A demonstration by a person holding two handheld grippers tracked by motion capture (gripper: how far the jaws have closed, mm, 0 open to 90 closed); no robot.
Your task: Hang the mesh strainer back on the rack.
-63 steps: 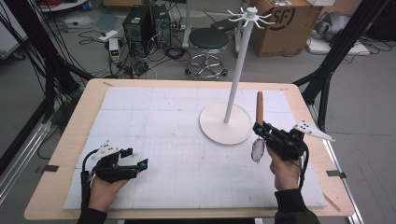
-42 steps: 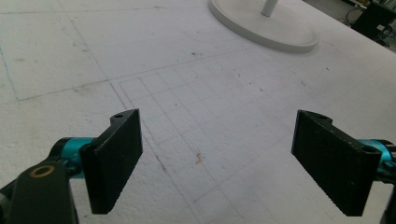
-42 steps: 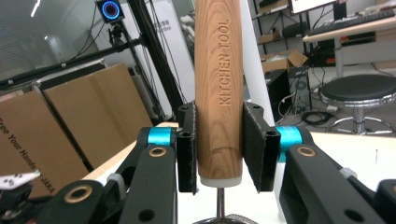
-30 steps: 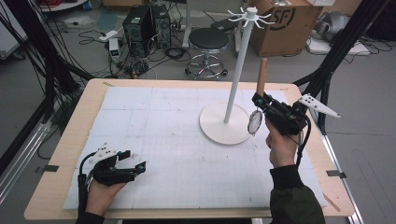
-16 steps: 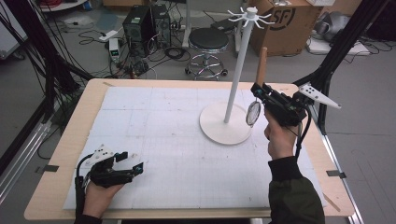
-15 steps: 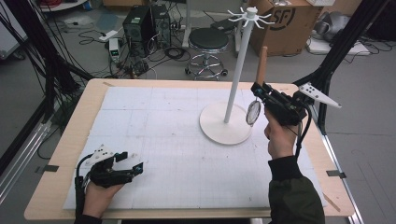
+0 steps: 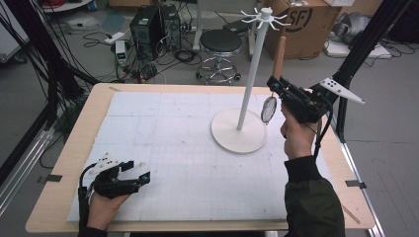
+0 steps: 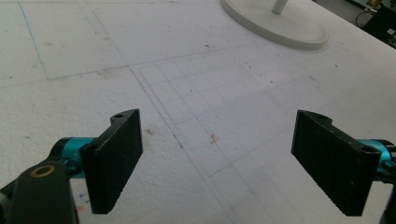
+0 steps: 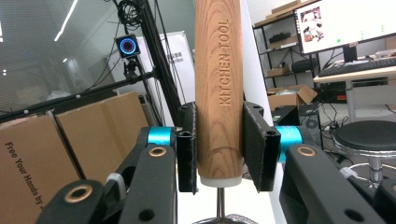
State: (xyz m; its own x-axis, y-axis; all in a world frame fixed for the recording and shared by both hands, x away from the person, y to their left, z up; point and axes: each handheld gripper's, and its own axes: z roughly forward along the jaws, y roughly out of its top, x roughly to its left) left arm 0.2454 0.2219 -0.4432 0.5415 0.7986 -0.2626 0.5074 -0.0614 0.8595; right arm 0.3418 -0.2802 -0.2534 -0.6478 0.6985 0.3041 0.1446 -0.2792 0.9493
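A person seated at a light wooden bench (image 7: 64,163) covered with a white gridded mat (image 7: 173,148) holds a two-jaw gripper in each hand. The right gripper (image 7: 276,88), raised above the bench's far right side, has its fingers (image 9: 254,144) clamped on the lower end of a round wooden handle stamped "KITCHEN TOOL" (image 9: 219,88); the handle stands upright, its top well above the gripper. Below the grip a thin metal stem leads down to a small round wire-mesh strainer head (image 7: 269,109), which hangs in the air just beside the pole of a white stand with a round flat base (image 7: 238,131). The stand's pole rises to a crown of short white hooks (image 7: 266,16) at its top; the handle's upper end is near that crown but apart from it. The left gripper (image 7: 141,176) rests low at the near left corner of the mat, in the person's left hand (image 7: 101,207), its black ribbed fingers (image 8: 114,163) spread wide with nothing between them but bare mat. A dark green sleeve (image 7: 311,202) covers the right forearm
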